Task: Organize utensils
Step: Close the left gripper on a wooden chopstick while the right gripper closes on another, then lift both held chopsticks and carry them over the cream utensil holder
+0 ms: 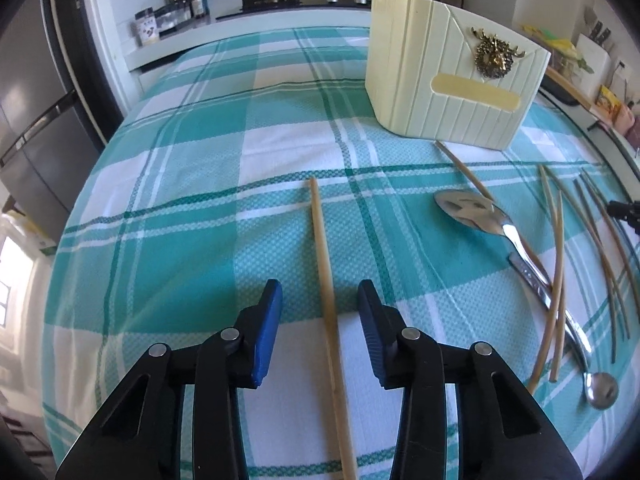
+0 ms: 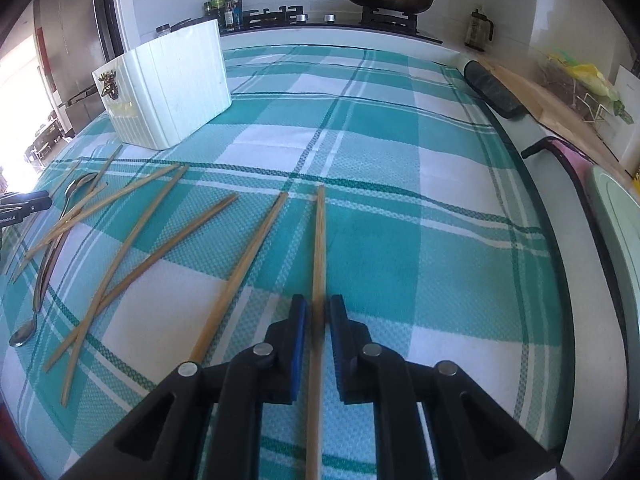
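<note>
Your left tongs (image 1: pixel 319 296) stand spread around a pale bamboo chopstick (image 1: pixel 325 256) lying on the teal-and-white checked surface (image 1: pixel 192 208); your right tongs (image 2: pixel 318 312) pinch another wooden chopstick (image 2: pixel 319 240). Far off stands the cream ribbed utensil holder (image 1: pixel 448 80).

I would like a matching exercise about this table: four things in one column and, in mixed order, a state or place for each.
Things:
1. left gripper
2. right gripper
3. cream ribbed plastic utensil holder
4. shiny steel spoon

States:
A. stands upright on the checked cloth
B. shut on a wooden chopstick
C. lies among loose chopsticks
D. open, a chopstick between its pads

Pairs: 1-D, 2-B, 3-A, 4-C
</note>
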The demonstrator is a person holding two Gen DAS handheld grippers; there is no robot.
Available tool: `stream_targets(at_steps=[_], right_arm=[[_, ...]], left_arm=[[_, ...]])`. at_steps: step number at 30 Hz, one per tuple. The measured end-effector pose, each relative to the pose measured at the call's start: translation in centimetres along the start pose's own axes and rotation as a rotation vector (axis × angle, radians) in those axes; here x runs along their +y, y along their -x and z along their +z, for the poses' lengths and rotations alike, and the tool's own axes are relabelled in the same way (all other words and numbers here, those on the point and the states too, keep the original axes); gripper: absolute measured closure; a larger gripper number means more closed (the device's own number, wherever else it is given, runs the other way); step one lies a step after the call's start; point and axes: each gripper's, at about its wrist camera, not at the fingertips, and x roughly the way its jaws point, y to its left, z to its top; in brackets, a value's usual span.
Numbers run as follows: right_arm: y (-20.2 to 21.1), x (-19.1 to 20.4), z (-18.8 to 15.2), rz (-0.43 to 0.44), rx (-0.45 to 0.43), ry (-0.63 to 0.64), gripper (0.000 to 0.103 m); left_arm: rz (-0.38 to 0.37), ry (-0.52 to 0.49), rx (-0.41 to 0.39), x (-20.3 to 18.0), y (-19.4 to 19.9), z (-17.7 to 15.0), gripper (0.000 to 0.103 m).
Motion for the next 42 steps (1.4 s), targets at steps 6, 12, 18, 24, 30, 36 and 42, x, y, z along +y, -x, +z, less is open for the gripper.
stream_targets(at_steps=[6,12,18,24,30,36,42], right_arm=[[-2.1,-0.1,2.9,0.021,0.0,0.021,0.091],[-3.8,-0.1,5.2,0.024,0.003,0.014,0.091],[-4.6,-0.2,6.5,0.013,0.015,-0.004,0.096],[-3.3,-0.9,7.3,0.041,-0.036,-0.095,0.098],[2.6,0.6,8.1,0.082,-0.163,-0.095,0.098],[10.5,2.6,8.0,0.143,-0.293,-0.095,0.098],[16.8,4.6,7.6,0.176,-0.399,-0.082,0.098]], left_arm=[[-0.016,0.007,0.004,0.6,-1.4,2.1,0.072],[-0.029,0.01,0.014,1.0,-2.5,3.7,0.081],[-0.065,0.041,0.011,1.7,-3.1,4.6,0.099],[-0.073,0.085,-0.062,2.7,-0.7,5.0,0.1],[-0.106,0.161,-0.191,3.8,5.9,5.2,0.1],[-0.146,0.173,-0.312,3.3,13.2,4.3,0.099],[-0.156,0.152,-0.375,1.9,17.5,4.0,0.1]])
